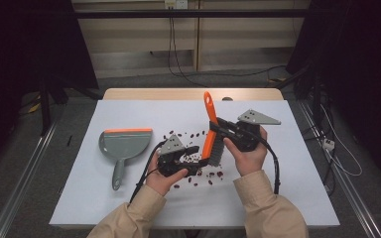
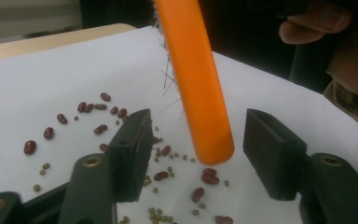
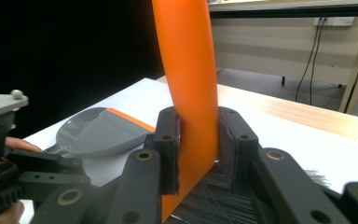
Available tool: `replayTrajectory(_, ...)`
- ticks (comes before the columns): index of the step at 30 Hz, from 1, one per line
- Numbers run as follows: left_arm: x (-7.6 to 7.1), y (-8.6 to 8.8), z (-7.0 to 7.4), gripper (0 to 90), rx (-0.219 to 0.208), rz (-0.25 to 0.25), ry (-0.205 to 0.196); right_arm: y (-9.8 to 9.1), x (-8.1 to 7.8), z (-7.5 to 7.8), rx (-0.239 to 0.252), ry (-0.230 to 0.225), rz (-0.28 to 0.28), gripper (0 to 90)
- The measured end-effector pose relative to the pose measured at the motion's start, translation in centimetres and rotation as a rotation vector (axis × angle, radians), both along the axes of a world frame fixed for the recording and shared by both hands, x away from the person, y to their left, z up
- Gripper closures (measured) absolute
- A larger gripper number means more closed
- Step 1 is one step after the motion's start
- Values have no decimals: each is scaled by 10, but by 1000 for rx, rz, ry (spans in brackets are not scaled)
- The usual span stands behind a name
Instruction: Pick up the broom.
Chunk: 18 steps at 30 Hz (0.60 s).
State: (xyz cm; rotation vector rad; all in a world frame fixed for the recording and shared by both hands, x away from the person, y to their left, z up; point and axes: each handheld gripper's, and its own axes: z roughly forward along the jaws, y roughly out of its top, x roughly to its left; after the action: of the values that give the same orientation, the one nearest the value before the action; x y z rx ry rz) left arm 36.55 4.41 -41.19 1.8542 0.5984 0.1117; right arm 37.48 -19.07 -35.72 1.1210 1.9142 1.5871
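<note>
High view: grey dustpan lies well left of the brush, nothing seen in it; beans are scattered under the brush. Right gripper, jaws clamped on the orange brush back, tilts the handle up and away. Left gripper has jaws apart, astride the brush tip, untouched.

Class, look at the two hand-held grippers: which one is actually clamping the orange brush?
The right hand-held gripper: its jaws press both sides of the orange brush. The left hand-held gripper merely brackets the brush's end, with gaps either side.
</note>
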Motion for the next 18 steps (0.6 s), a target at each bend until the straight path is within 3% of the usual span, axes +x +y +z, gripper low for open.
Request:
replayTrajectory(6, 1, 0, -2, 565, -1, 49, 38, 14, 0, 0, -1, -10, 18, 715)
replayTrajectory(8, 1, 1, -2, 674, 5, 68, 38, 18, 0, 0, -2, -12, 23, 715)
replayTrajectory(13, 3, 9, -2, 707, 9, 121, 67, 24, 1, -1, 1, -12, 20, 711)
replayTrajectory(15, 1, 10, -2, 708, 31, 140, 48, 28, 1, -1, -9, -11, 23, 704)
replayTrajectory(18, 0, 12, -1, 709, 33, 173, 33, 33, 1, -2, -31, -16, 21, 569)
